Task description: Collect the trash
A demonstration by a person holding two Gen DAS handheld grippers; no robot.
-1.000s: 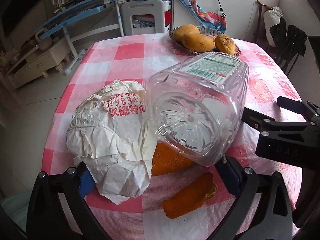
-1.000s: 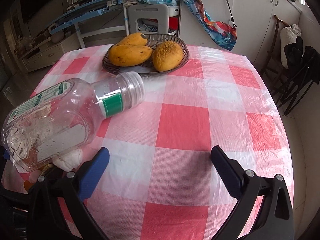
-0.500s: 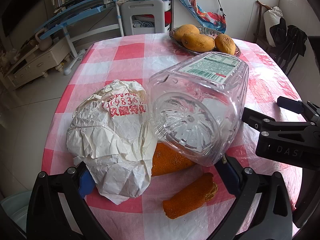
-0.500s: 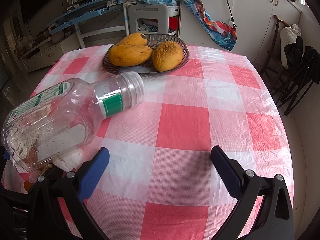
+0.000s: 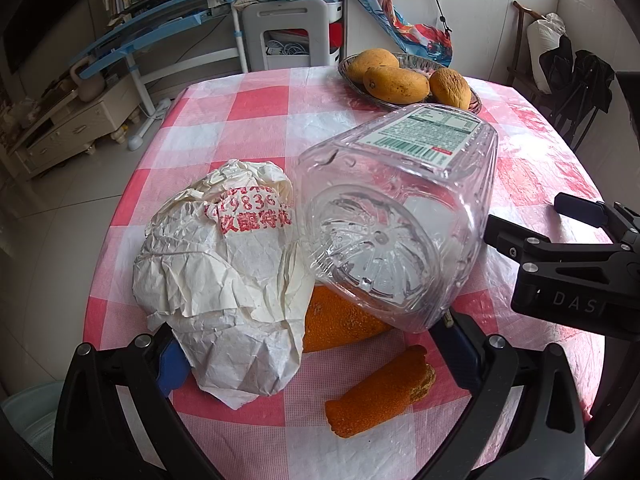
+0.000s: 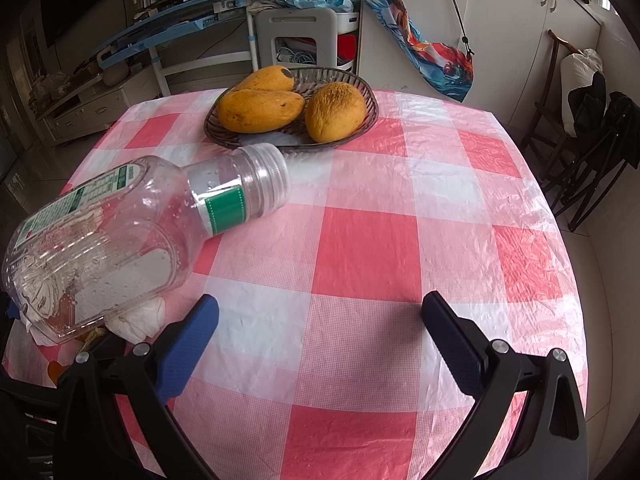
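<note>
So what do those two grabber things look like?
Both are black plastic claws with silver screws and blue pads inside the fingers. The left gripper matches the right gripper, whose side shows pale letters "DAS".

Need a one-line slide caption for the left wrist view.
Open left gripper faces crumpled paper, orange peels and a tipped plastic bottle.

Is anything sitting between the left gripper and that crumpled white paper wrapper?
Nothing visible does. The paper wrapper lies right at the open left gripper, against one blue finger pad. The plastic bottle leans beside it, over an orange peel.
</note>
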